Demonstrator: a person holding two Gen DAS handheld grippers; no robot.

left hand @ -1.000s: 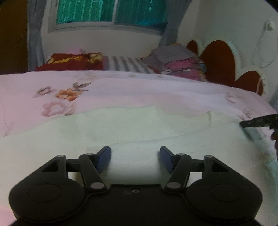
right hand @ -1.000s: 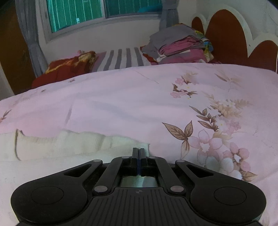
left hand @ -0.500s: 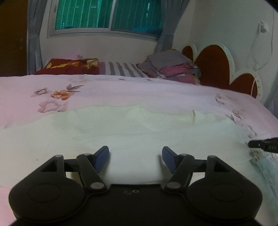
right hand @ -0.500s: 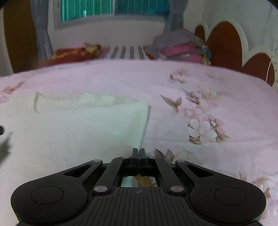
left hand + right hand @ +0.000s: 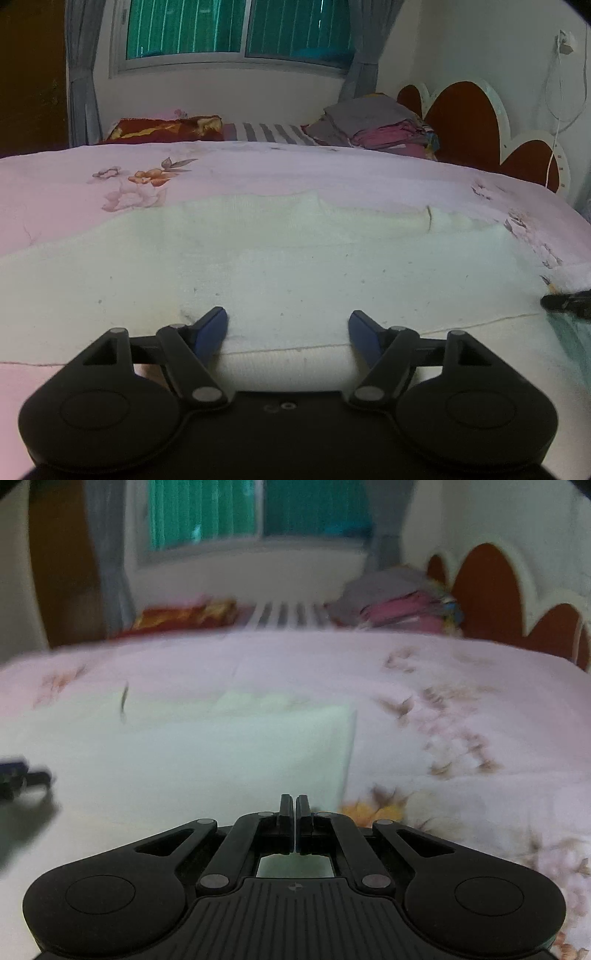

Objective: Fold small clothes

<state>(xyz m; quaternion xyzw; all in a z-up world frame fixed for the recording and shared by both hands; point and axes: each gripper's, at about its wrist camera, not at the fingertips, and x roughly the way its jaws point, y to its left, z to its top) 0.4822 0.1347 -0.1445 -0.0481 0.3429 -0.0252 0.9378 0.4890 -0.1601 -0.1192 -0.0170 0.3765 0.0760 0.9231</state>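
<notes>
A cream knitted garment [image 5: 295, 258] lies spread flat on the pink floral bedsheet [image 5: 110, 199]. My left gripper [image 5: 288, 326] hovers over its near hem. The jaws are opening, and the cloth lies flat under the gap with nothing pinched by the blue pads [image 5: 216, 325]. In the blurred right wrist view the same garment [image 5: 221, 746] fills the left half. My right gripper [image 5: 295, 805] is shut with nothing seen in it, just above the garment's near right corner. Each gripper's tip shows at the edge of the other's view: the right gripper [image 5: 569, 302] and the left gripper [image 5: 18, 775].
A stack of folded clothes [image 5: 376, 129] sits at the far right beside the red scalloped headboard [image 5: 465, 122]. A red patterned pillow [image 5: 162, 129] and a striped one [image 5: 269, 133] lie at the far edge, under the window. A cable [image 5: 554, 147] hangs on the right wall.
The left jaws have spread wider above the hem. The right gripper, still shut, has drawn back from the garment's right edge toward the near side.
</notes>
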